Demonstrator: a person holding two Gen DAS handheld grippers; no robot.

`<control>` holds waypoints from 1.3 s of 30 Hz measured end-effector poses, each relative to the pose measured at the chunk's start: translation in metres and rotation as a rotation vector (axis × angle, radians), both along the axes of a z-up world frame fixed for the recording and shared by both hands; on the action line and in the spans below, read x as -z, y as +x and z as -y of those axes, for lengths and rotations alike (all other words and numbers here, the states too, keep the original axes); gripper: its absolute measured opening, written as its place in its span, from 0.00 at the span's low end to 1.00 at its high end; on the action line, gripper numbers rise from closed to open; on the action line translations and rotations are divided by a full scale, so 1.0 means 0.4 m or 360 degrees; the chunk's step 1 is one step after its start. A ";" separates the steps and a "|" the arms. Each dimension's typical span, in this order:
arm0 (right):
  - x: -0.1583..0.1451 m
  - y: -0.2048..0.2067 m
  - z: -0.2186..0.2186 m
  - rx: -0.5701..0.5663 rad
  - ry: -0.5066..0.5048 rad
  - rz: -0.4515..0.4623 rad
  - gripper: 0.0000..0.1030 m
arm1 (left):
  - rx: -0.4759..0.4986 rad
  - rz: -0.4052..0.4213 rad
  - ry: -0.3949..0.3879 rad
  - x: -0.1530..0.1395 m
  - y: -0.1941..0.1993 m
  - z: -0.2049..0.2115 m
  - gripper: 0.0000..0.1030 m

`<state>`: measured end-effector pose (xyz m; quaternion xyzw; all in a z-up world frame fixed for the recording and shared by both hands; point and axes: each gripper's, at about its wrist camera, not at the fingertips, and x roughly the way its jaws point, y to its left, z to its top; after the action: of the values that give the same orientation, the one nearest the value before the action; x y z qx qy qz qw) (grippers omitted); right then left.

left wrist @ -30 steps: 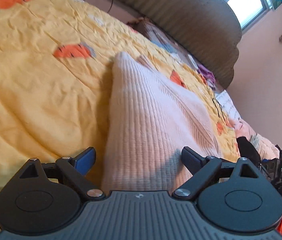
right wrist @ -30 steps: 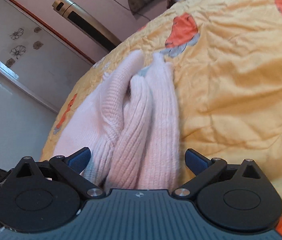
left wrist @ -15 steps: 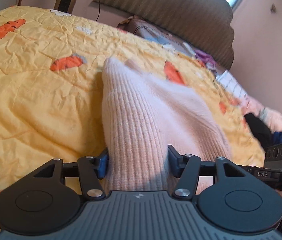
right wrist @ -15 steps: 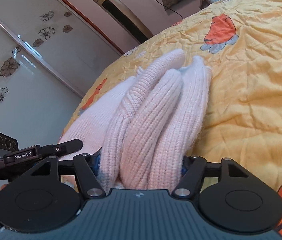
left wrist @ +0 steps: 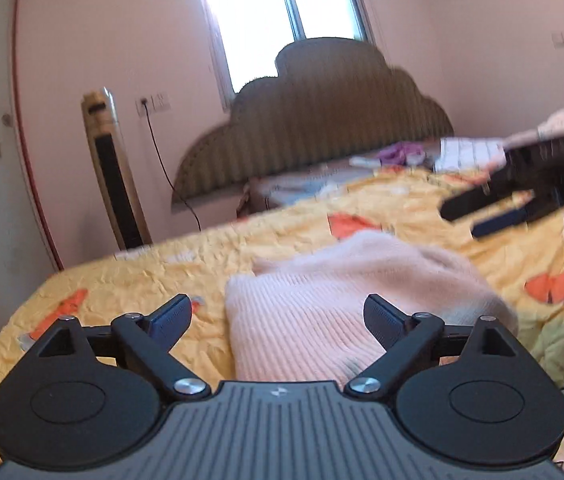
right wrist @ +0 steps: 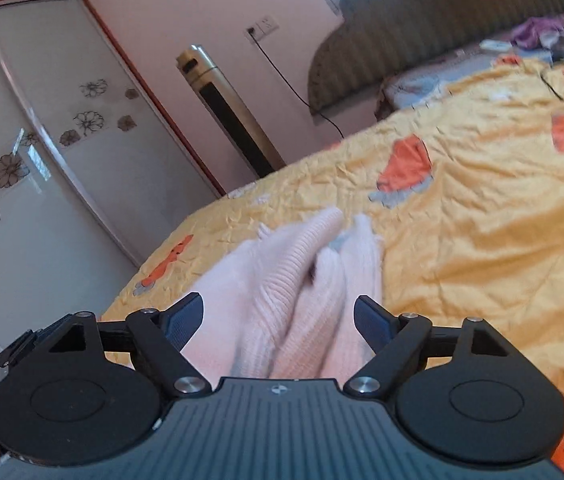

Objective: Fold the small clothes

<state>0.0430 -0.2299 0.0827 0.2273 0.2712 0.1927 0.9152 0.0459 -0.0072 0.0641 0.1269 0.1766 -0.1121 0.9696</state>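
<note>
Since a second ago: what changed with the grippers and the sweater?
Both let go. The left hand-held gripper and right hand-held gripper, clamped on the pink sweater half a second ago, have just been opening; their pads no longer press it. Both views lifted and pulled back, showing more of the room. The sweater stays bunched on the yellow quilt.

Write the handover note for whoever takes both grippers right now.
Left gripper: open, fingers just spread again, nothing pinched.
Right gripper: open, fingers just spread again, nothing pinched.
Pink knit garment: lies bunched on the yellow quilt, just ahead of both grippers, released.
Done: one fold appears laid; thick ribbed layers show in the right wrist view.
Left: probably check that the layers are even, tidy the edges, finish folding.
</note>
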 end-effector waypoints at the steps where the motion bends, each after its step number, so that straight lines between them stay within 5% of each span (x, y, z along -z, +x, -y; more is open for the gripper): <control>1: -0.014 0.015 -0.021 -0.0033 -0.0041 0.0010 0.88 | -0.0029 -0.0081 -0.0041 0.013 0.033 0.001 0.91; 4: -0.032 0.082 -0.071 0.0002 -0.0292 -0.0001 0.92 | -0.0157 -0.0406 -0.0360 0.043 0.136 -0.061 0.91; 6: -0.017 0.126 -0.062 0.0094 -0.0400 -0.0074 0.94 | -0.0172 -0.0664 -0.0796 0.073 0.193 -0.151 0.91; 8: 0.032 0.169 -0.026 0.0036 -0.0242 -0.0290 0.93 | -0.0126 -0.0911 -0.1186 0.119 0.249 -0.221 0.91; 11: 0.118 0.207 0.019 -0.0087 0.0141 -0.0515 0.92 | -0.0115 -0.1056 -0.1351 0.164 0.317 -0.254 0.91; 12: 0.137 0.215 0.016 -0.0067 0.0139 -0.0554 0.93 | -0.0108 -0.1093 -0.1356 0.171 0.337 -0.250 0.90; 13: 0.153 0.225 0.012 -0.0082 0.0146 -0.0571 0.93 | -0.0089 -0.1113 -0.1348 0.173 0.353 -0.240 0.72; 16: 0.190 0.253 -0.018 -0.0150 0.0225 -0.0619 0.78 | -0.0123 -0.1102 -0.1166 0.138 0.363 -0.206 0.57; 19: 0.174 0.244 -0.079 -0.0208 0.0048 -0.0499 0.71 | -0.0126 -0.0987 -0.0993 0.083 0.315 -0.194 0.47; 23: 0.137 0.235 -0.107 -0.0267 0.0066 -0.0426 0.64 | -0.0168 -0.0893 -0.0862 0.066 0.272 -0.217 0.47; 27: 0.175 0.253 -0.145 -0.0292 0.0093 -0.0447 0.64 | -0.0194 -0.0945 -0.0966 0.095 0.295 -0.253 0.54; 33: 0.142 0.217 -0.113 -0.0184 0.0059 -0.0448 0.75 | -0.0301 -0.0609 -0.0525 0.021 0.182 -0.167 0.72; 36: 0.064 0.140 -0.104 -0.0029 -0.0086 -0.0221 0.75 | -0.0334 -0.0521 -0.0390 0.002 0.134 -0.143 0.73; 39: 0.000 0.083 -0.126 -0.0008 -0.0160 -0.0041 0.76 | -0.0319 -0.0515 -0.0401 -0.003 0.122 -0.131 0.73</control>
<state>0.0764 -0.1795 0.0829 0.1827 0.2929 0.1782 0.9215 0.0945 0.0453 0.0653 -0.0331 0.3262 -0.0552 0.9431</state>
